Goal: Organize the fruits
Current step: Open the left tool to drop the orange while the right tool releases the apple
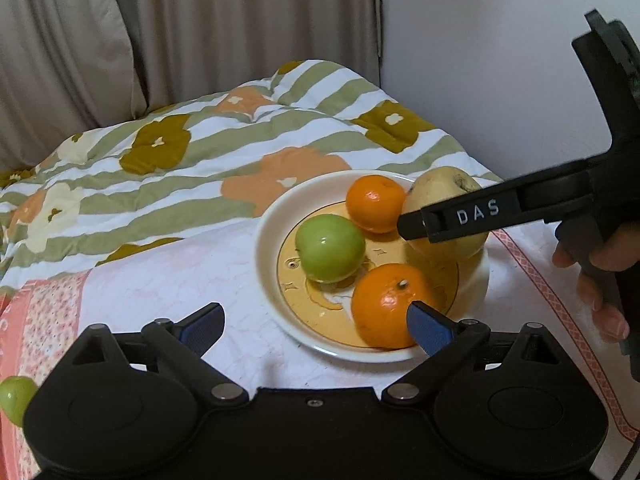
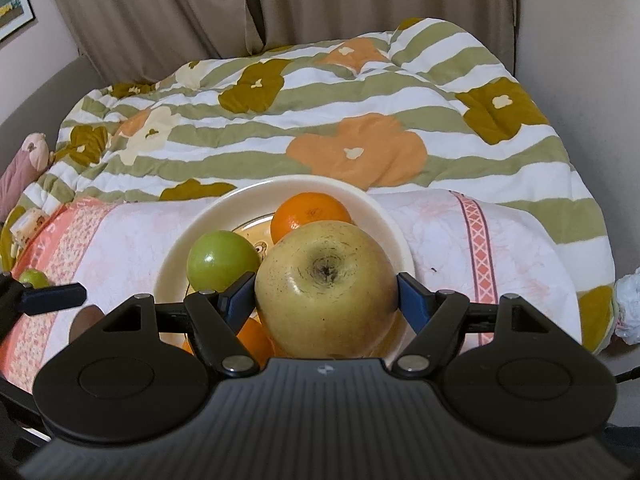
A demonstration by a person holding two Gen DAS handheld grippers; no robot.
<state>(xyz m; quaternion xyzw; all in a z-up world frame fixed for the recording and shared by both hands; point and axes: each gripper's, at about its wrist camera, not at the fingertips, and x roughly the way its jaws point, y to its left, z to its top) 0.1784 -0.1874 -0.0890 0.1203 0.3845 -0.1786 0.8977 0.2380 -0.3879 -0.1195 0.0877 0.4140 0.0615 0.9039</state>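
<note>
A cream plate (image 1: 272, 240) with a yellow centre lies on a white cloth and holds a green apple (image 1: 330, 248), a far orange (image 1: 374, 202) and a near orange (image 1: 390, 306). My right gripper (image 2: 326, 292) is shut on a large yellow apple (image 2: 326, 284) and holds it over the plate's right rim; the yellow apple also shows in the left wrist view (image 1: 440, 188). My left gripper (image 1: 316, 326) is open and empty just in front of the plate, its right finger beside the near orange. The plate (image 2: 176, 248), green apple (image 2: 222, 260) and far orange (image 2: 310, 214) show past the yellow apple.
A second small green fruit (image 1: 16, 398) lies on the cloth at the far left, also in the right wrist view (image 2: 34, 277). A striped flowered quilt (image 1: 200, 152) is bunched behind the plate. Curtains and a wall stand behind.
</note>
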